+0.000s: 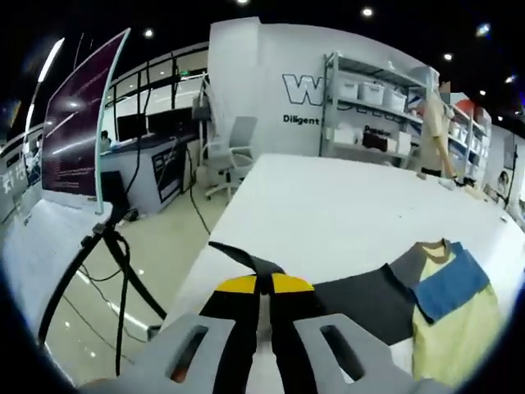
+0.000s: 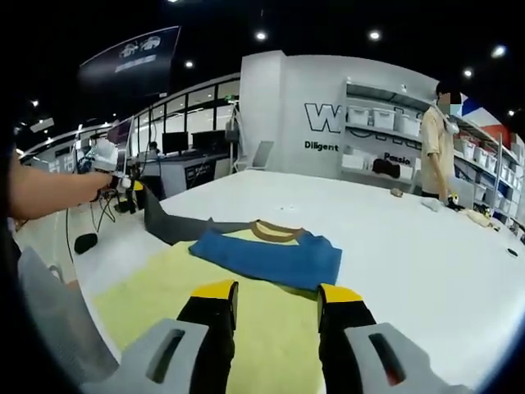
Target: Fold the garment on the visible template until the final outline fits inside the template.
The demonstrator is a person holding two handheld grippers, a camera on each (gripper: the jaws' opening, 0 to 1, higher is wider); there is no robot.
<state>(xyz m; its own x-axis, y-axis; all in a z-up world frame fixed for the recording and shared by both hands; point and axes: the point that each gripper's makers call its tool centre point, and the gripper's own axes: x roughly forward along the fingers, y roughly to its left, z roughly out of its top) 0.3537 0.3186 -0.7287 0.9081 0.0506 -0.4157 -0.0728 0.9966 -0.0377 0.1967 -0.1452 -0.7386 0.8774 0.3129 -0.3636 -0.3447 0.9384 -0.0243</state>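
Observation:
The garment lies on a white table (image 1: pixel 328 205): yellow body (image 2: pixel 246 328), blue chest panel (image 2: pixel 271 254), tan collar (image 2: pixel 275 231) and dark grey sleeve (image 2: pixel 184 227). My left gripper (image 1: pixel 262 283) is shut on the grey sleeve (image 1: pixel 361 300), and a point of the fabric sticks out past its yellow tips near the table's left edge. In the right gripper view that gripper (image 2: pixel 135 189), held by a person's arm (image 2: pixel 49 193), pulls the sleeve out to the left. My right gripper (image 2: pixel 277 294) is open over the yellow body with nothing between its fingers.
A person (image 2: pixel 439 139) stands at the far right by storage shelves (image 2: pixel 385 123). Small items (image 2: pixel 431 203) lie on the table's far right side. Off the table's left edge are a tripod (image 1: pixel 115 263), a display screen (image 1: pixel 82 115) and an office chair (image 1: pixel 234 152).

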